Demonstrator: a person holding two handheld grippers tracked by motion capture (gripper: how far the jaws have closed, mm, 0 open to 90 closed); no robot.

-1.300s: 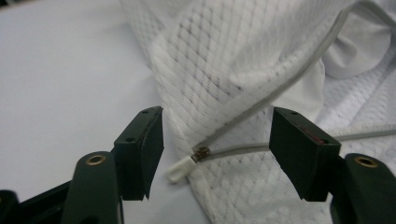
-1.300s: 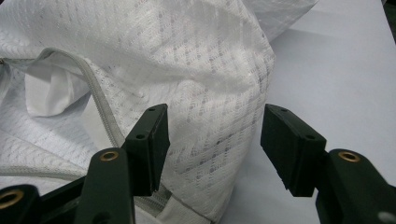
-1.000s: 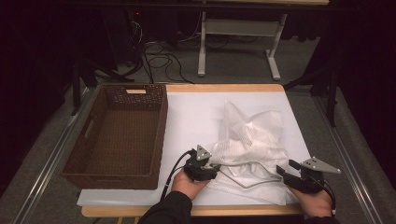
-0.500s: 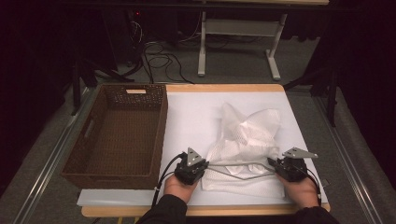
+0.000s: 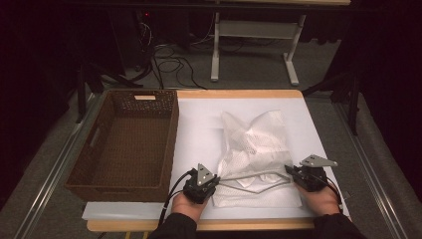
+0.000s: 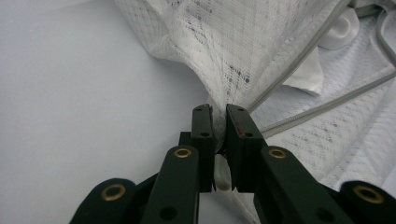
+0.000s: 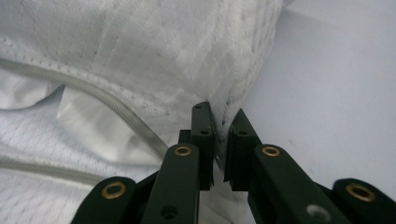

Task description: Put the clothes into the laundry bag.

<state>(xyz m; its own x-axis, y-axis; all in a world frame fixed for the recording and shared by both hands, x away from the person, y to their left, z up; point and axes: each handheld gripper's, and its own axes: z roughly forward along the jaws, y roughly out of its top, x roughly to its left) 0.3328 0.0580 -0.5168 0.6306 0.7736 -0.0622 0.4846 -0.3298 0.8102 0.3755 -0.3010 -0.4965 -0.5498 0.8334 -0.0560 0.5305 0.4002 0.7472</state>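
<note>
Mesh laundry bag (image 5: 254,144) on white surface (image 5: 199,124); left tongs (image 5: 211,185) and right tongs (image 5: 291,172) just closed, each clenched on bag's near zipper edge.

A dim room surrounds the lit worktop (image 5: 239,93). Beyond it, grey carpet (image 5: 249,69) carries tangled black cables (image 5: 166,57). A white-legged desk frame (image 5: 254,37) stands behind.

Basket (image 5: 127,144) on table (image 5: 239,93), left side. Mesh bag (image 5: 256,149) right of basket, on sheet (image 5: 199,124). Left gripper (image 5: 200,183) at bag's near-left corner, right gripper (image 5: 307,175) at near-right corner.
</note>
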